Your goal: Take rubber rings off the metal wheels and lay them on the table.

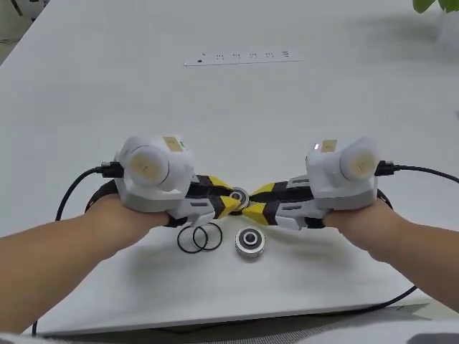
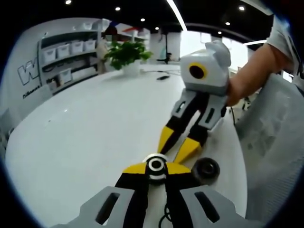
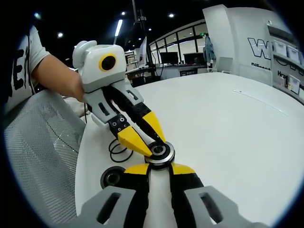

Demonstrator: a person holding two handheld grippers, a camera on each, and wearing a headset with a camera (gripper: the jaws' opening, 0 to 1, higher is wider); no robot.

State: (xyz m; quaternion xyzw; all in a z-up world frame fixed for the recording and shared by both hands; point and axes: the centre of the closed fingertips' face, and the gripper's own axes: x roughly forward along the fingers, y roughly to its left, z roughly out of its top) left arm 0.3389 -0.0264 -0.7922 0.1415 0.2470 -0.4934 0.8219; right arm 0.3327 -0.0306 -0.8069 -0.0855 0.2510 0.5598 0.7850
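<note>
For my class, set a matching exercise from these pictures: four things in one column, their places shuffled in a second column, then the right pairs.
1. rubber rings
2. nearer wheel
3. farther wheel
4. white strip

A. at the far side of the table
B. between the tips of the left gripper and right gripper
C. overlapping each other on the table
D. lying alone, flat on the table

Pairs: 1-C, 2-D, 3-B, 4-A

Head view looks steeply down from just behind the left gripper (image 1: 231, 203) and right gripper (image 1: 252, 208). Each gripper view faces the other gripper, close, sharing the wheel (image 1: 238, 196) between their tips.
</note>
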